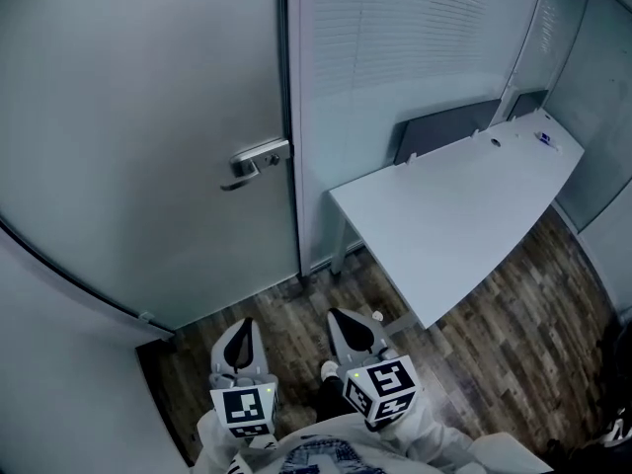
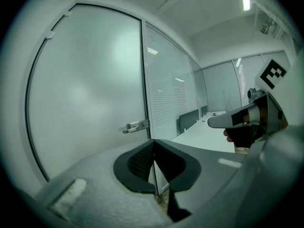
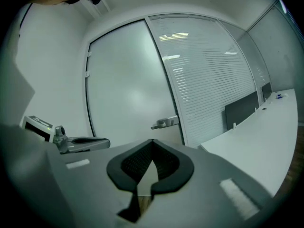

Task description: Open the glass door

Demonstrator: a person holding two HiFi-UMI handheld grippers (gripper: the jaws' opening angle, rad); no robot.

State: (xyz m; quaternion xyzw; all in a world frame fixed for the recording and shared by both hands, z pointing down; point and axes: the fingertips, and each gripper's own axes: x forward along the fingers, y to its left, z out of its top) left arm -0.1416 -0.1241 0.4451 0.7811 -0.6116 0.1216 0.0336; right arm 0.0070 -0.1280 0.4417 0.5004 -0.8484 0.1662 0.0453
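Note:
The frosted glass door [image 1: 128, 117] stands closed ahead, with a silver lever handle [image 1: 259, 160] at its right edge. Low in the head view, both grippers hang side by side over the floor, well short of the door. My left gripper [image 1: 240, 336] has its jaws together with nothing between them. Beside it, my right gripper [image 1: 346, 322] is shut and empty too. In the left gripper view the handle [image 2: 136, 126] shows beyond the closed tips [image 2: 153, 144]. In the right gripper view the handle [image 3: 166, 123] sits just above and right of the tips [image 3: 152, 142].
A white desk [image 1: 464, 205] stands to the right, with a dark partition panel [image 1: 444, 126] behind it against a blind-covered glass wall [image 1: 415, 47]. Dark wood flooring [image 1: 296, 309] runs from my feet to the door. A plain wall [image 1: 59, 363] closes the left side.

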